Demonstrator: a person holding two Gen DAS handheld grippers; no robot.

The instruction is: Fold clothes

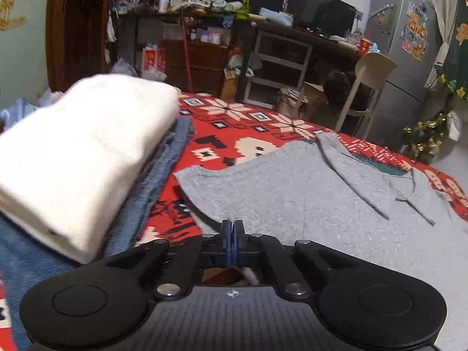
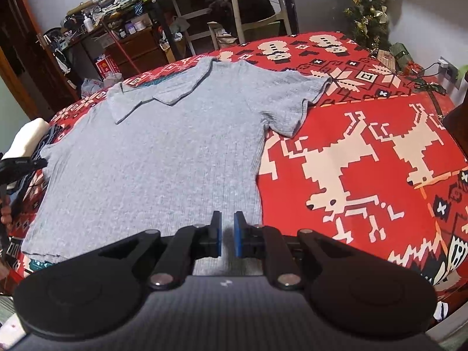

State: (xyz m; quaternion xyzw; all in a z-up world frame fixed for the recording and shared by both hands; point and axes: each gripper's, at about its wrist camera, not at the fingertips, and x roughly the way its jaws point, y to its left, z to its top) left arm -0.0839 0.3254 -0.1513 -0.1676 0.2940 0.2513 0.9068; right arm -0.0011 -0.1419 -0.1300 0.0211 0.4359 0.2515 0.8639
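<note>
Grey shirt [image 2: 163, 152] flat on blanket, collar far, hem near.

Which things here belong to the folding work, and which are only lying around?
For the job:
- grey shirt, spread flat
- folded white cloth on folded blue cloth
- left gripper
- right gripper

Lying about:
- white chair
- fridge
- small Christmas tree

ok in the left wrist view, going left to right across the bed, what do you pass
white folded garment → blue folded clothes under it → bare strip of red patterned blanket → grey collared shirt lying flat, with the shut left gripper at its near edge.
</note>
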